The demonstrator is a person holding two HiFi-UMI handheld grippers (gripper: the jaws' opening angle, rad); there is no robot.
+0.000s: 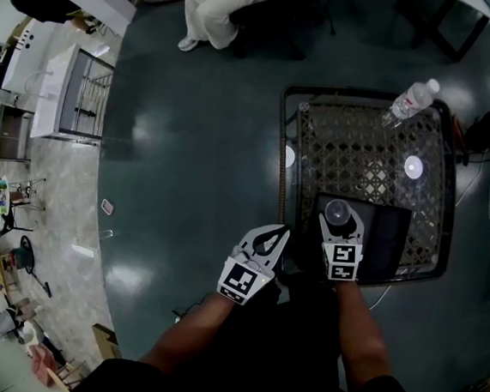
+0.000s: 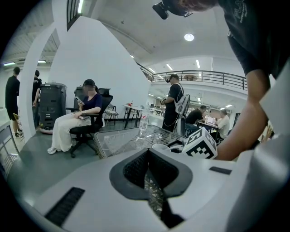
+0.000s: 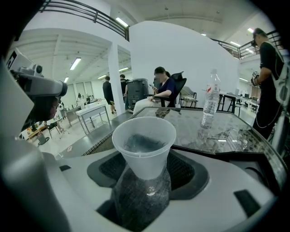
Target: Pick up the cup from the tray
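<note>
Cup (image 3: 144, 145) sits clamped in right gripper (image 1: 339, 224) jaws just over dark tray (image 1: 389, 241) on mesh worktop (image 1: 353, 149), grasp done, clear lift likely left; left gripper (image 1: 274, 235) jaws together, empty.

Reaches forward with both bare forearms, left arm (image 1: 190, 336) and right arm (image 1: 360, 329) side by side. Holds right gripper (image 1: 339, 221) (image 3: 144, 174) farther out, pointing straight away, jaws pressed on the lower sides of an upright cup (image 1: 337, 211) (image 3: 144, 141). Holds left gripper (image 1: 268, 239) (image 2: 147, 158) just left and nearer, angled right, jaws together, nothing between.
</note>
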